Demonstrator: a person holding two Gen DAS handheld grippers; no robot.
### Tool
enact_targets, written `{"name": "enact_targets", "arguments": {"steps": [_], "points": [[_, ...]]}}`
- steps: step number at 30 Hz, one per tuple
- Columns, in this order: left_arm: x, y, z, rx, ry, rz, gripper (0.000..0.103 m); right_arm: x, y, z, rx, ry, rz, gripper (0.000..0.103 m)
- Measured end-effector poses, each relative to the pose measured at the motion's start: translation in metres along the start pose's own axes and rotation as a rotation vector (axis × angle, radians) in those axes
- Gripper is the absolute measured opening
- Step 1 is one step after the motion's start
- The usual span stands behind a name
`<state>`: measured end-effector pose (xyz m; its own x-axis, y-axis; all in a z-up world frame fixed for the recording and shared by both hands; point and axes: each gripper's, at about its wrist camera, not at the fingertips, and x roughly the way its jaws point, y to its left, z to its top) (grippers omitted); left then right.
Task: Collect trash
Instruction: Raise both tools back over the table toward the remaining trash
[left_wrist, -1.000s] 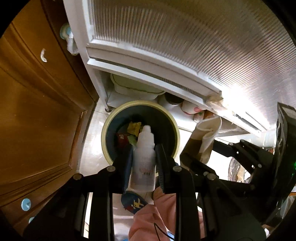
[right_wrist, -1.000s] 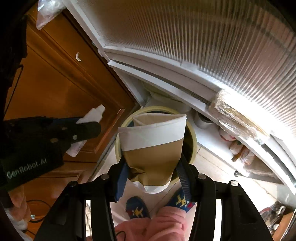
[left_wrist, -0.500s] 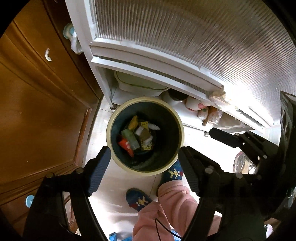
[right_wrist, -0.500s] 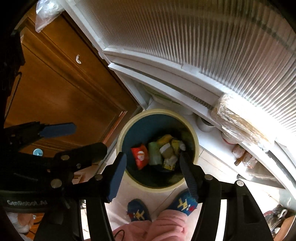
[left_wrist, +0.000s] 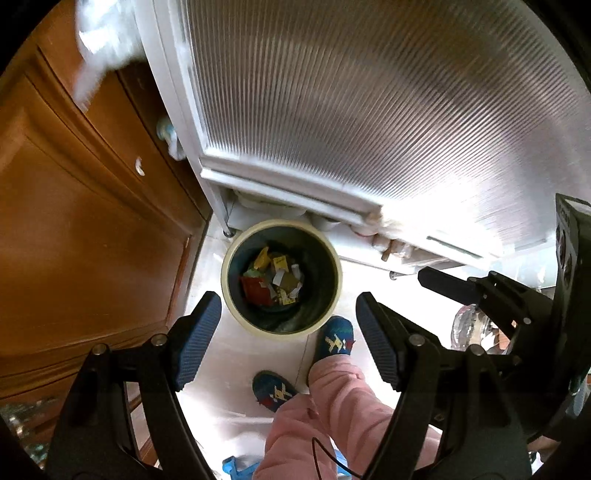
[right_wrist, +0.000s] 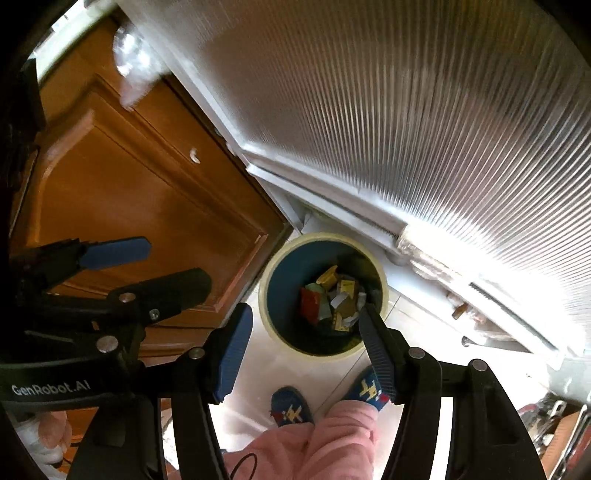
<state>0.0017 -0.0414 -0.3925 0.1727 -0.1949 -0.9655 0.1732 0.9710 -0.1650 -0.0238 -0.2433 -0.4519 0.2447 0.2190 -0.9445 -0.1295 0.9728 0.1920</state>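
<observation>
Now both your grippers hang over the trash bin (left_wrist: 334, 258), empty.
Your left gripper (left_wrist: 288, 332) gapes wide; your right gripper (right_wrist: 306, 343) stands well open above the wrappers (right_wrist: 332, 299).

Glossy varnished wood on the cabinet door (left_wrist: 92, 236) beside me; ribbed translucent plastic on the panel (left_wrist: 369, 110) above. My bin (left_wrist: 334, 258) looks smooth plastic, cream-rimmed, holding crumpled paper scraps (left_wrist: 275, 275). My left gripper (left_wrist: 284, 336) has matt black arms, its pads (left_wrist: 195, 339) textured blue rubber.

The pale floor (left_wrist: 229, 354) carries a round bin (left_wrist: 334, 295) (trash inside).
</observation>
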Motion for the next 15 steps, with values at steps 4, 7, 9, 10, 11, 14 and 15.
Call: {"name": "enact_targets", "arguments": {"steps": [4, 7, 9, 10, 11, 14, 15], "points": [[-0.048, -0.008, 0.001, 0.008, -0.023, 0.007, 0.073, -0.041, 0.008, 0.006, 0.002, -0.022, 0.004, 0.061], [-0.082, -0.012, -0.001, 0.009, -0.031, -0.002, 0.073, -0.073, 0.018, 0.010, -0.009, -0.041, 0.005, 0.061], [-0.104, -0.016, -0.003, 0.017, -0.038, -0.009, 0.073, -0.095, 0.024, 0.012, -0.022, -0.057, 0.006, 0.061], [-0.116, -0.017, -0.005, 0.024, -0.044, -0.011, 0.073, -0.106, 0.029, 0.014, -0.030, -0.063, 0.005, 0.061], [-0.128, -0.019, -0.007, 0.034, -0.053, -0.013, 0.073, -0.118, 0.031, 0.014, -0.042, -0.069, 0.004, 0.061], [-0.165, -0.025, -0.009, 0.071, -0.095, -0.018, 0.073, -0.151, 0.043, 0.015, -0.081, -0.092, 0.000, 0.061], [-0.176, -0.026, -0.008, 0.081, -0.107, -0.020, 0.073, -0.164, 0.047, 0.017, -0.091, -0.103, -0.002, 0.061]]}}
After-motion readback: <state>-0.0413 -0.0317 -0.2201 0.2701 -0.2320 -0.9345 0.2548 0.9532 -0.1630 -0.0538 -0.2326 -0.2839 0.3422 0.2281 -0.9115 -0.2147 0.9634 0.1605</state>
